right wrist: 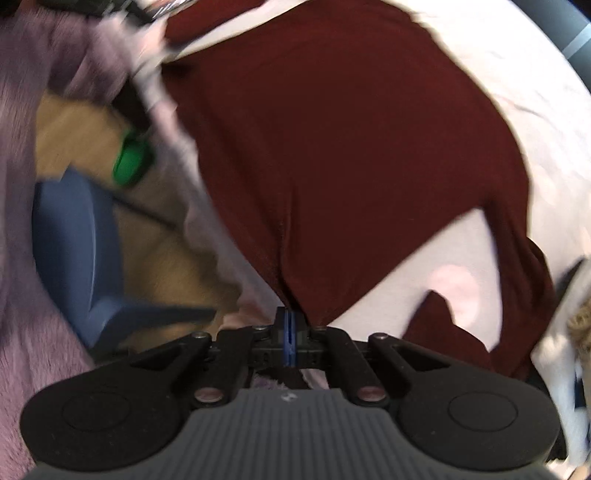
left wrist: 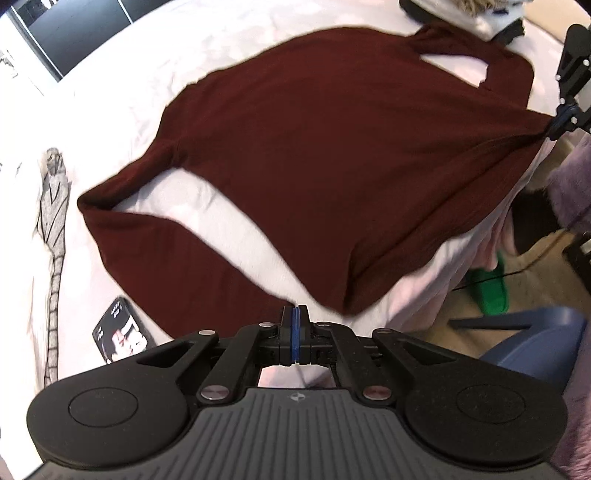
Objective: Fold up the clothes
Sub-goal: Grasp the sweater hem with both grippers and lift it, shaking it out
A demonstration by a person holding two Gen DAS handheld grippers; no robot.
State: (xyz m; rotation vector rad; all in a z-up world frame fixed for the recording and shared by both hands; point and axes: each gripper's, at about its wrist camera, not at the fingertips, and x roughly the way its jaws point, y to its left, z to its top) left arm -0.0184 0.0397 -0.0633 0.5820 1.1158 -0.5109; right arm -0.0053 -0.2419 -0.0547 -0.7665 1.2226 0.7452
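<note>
No container shows in either view; the maroon sweater [left wrist: 314, 155] lies spread on a bed covered by a white sheet [left wrist: 229, 221], filling the centre of the left wrist frame.

Left wrist view only: a phone [left wrist: 122, 336] lies on the sheet at lower left, just beside the sweater's near sleeve. A grey patterned print [left wrist: 55, 206] runs down the left edge of the sheet. A pile of other clothes [left wrist: 461, 11] sits at the top right, at the sweater's collar end. The right gripper [left wrist: 554, 127] appears at the right edge, with sweater fabric drawn to a taut point at its tips.

Both views: a green object [right wrist: 131, 158] and a blue chair [right wrist: 77, 236] stand on the floor beside the bed. The right wrist view is blurred.

The left gripper [left wrist: 294, 314] stands at lower centre with its jaws together; the end of the near sleeve runs up to its tips, and a thin fold of fabric appears clamped there. The right gripper [right wrist: 290, 317] has its jaws together, clamped on a bunched edge of the sweater [right wrist: 351, 147], which fans upward from the tips across the frame.
</note>
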